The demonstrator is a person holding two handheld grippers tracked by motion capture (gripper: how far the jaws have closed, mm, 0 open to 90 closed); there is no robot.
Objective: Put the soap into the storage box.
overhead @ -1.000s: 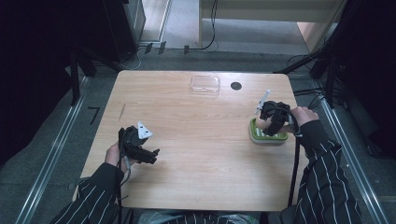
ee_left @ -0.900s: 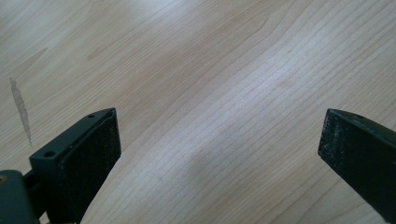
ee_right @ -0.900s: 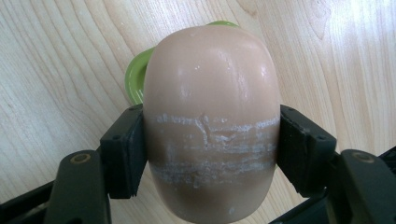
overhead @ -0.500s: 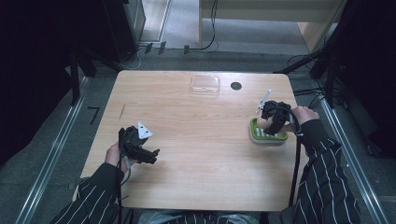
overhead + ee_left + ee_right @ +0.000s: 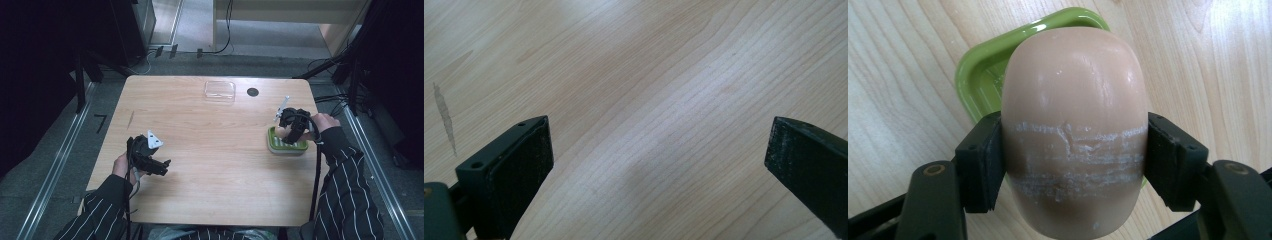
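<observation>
Right gripper (image 5: 1074, 165): jaws clamped on the two flanks of a tan oval soap bar (image 5: 1074, 130); pads press flat against it, one each side, seen in the right gripper view.
Soap bar surface: smooth, with whitish scuffed bands running across it at pad level.
Soap bar position: held directly over the green soap dish (image 5: 979, 80); whether its underside touches the dish cannot be told.
Green soap dish: sits on the wooden table (image 5: 215, 150) near the right edge; in the high view it lies under the right gripper (image 5: 292, 125), ribbed inside (image 5: 287, 146).
Right hand (image 5: 325, 122): reaches in from the table's right side, striped sleeve (image 5: 350, 185) behind it, gripper pointing down and inward at the dish.
Left gripper (image 5: 150, 162): jaws spread wide with nothing between them; the left gripper view shows bare wood grain between the two black pads (image 5: 521, 165).
Left hand (image 5: 122, 165): low over the near left part of the table, gripper pointing toward the centre, well apart from the dish.
Mark on table: a thin dark streak (image 5: 444, 117) to the left of the left gripper's jaws.
Farther objects: a clear plastic lid or tray (image 5: 220, 90) near the far edge; just beside it a small dark round hole (image 5: 252, 92) in the tabletop.
Obstructions: none between either gripper and the dish; the right gripper itself hides most of the soap bar from above.
</observation>
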